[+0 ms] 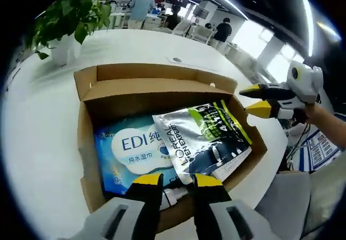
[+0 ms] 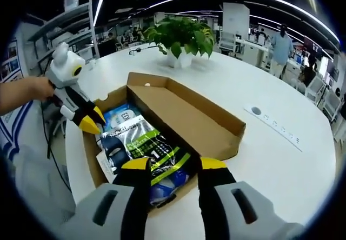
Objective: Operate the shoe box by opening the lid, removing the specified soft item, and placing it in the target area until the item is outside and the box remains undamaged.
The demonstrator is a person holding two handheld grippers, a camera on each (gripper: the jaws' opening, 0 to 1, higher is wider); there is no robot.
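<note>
Hovering over the near edge of the box, the left gripper holds its yellow-tipped jaws apart with nothing between them, just above the lower corner of the silver and green pouch. The right gripper hangs the same way at the opposite side, jaws spread and empty, its tips over the green stripe of that pouch; in the left gripper view it comes in from the right, near the box wall. The cardboard box sits on the white surface with its lid already folded back, so the opening step looks done. Inside, the pouch lies partly on top of a blue pack of wipes, and both are still in the box. A potted plant stands beyond it, well apart. From here the likely trouble is a jaw catching the cardboard rim on the way down and creasing or tearing it, or a pinch closing on the slick foil alone and slipping. A grip that takes both packs together could drag the wrong one out.
</note>
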